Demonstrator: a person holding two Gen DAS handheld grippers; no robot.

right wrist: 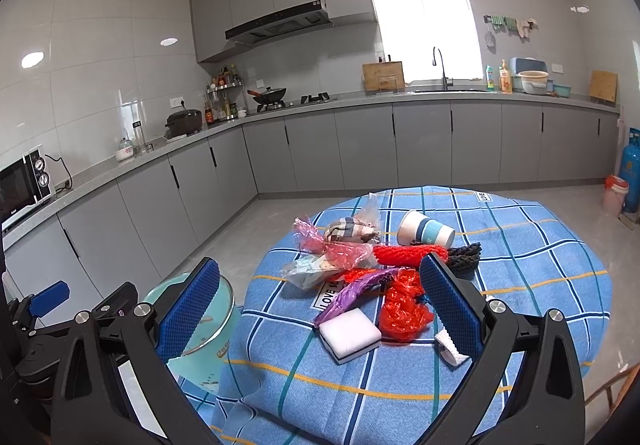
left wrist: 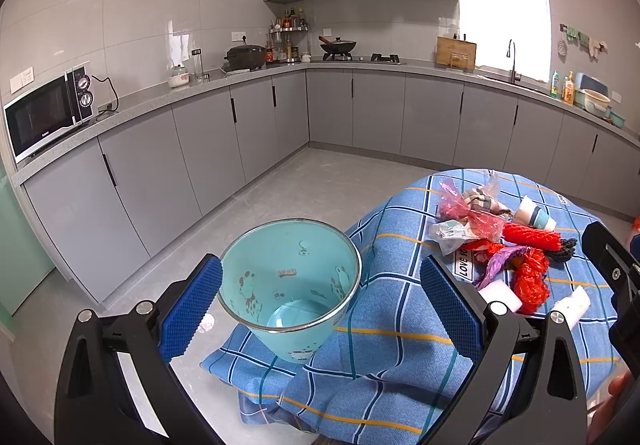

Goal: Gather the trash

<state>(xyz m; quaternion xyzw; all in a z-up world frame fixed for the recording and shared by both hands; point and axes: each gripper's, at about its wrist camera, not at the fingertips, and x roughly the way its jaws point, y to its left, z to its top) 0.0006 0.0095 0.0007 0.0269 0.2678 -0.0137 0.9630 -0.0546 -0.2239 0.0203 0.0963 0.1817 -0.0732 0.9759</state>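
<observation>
Bin: teal enamel bucket with a steel rim (left wrist: pixel 290 281), empty, at the table's left edge on the blue checked tablecloth (left wrist: pixel 400 325).
Trash: heap of red plastic bags, red mesh sleeve, purple wrapper, paper cup; nearest piece a white rectangular foam block (right wrist: pixel 350 333).
Left gripper (left wrist: pixel 320 305): spread wide, holding nothing, facing the bucket.
Right gripper (right wrist: pixel 320 305): spread wide, empty, block straight ahead between the fingers.
Nearer hand: right, probably.
Block's long axis: slanting across the gap.
</observation>
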